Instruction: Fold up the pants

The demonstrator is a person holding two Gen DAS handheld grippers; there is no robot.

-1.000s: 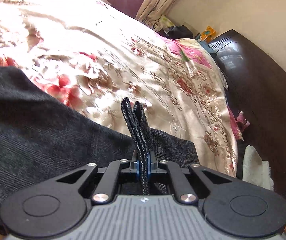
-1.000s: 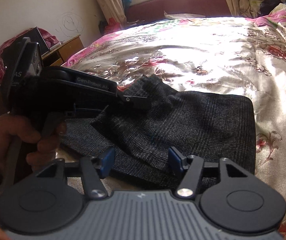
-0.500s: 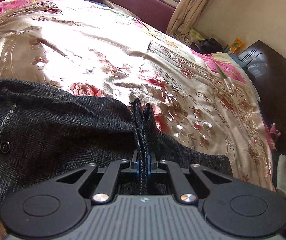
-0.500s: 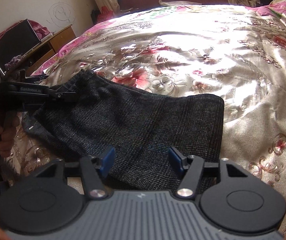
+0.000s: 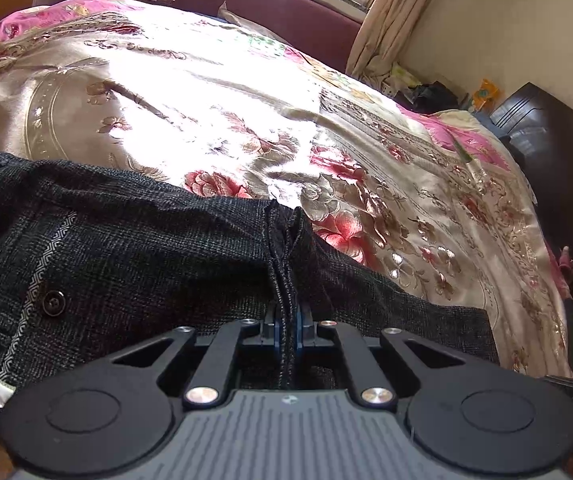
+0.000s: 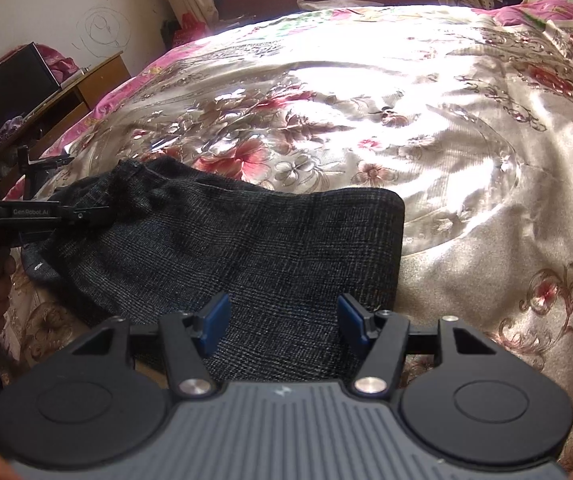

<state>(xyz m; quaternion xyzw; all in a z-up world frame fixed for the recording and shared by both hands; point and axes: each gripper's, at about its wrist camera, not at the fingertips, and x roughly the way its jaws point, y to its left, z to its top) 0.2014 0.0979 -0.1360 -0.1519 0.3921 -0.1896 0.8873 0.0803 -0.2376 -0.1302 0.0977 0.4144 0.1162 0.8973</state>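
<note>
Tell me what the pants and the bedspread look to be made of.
Pants: dark charcoal woven cloth, matte and coarse, likely a wool-type suiting; a fine check weave shows, and a stiff fold stands in the shut left gripper. Bedspread: satin-like, probably silk or polyester; it glares in sunlight and carries floral patterns, possibly embroidered.

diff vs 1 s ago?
The left gripper, shut on the pants, carried the pinched edge away to the left and down toward the bedspread; waistband button now shows. Unchanged: right gripper open, holding nothing.
</note>
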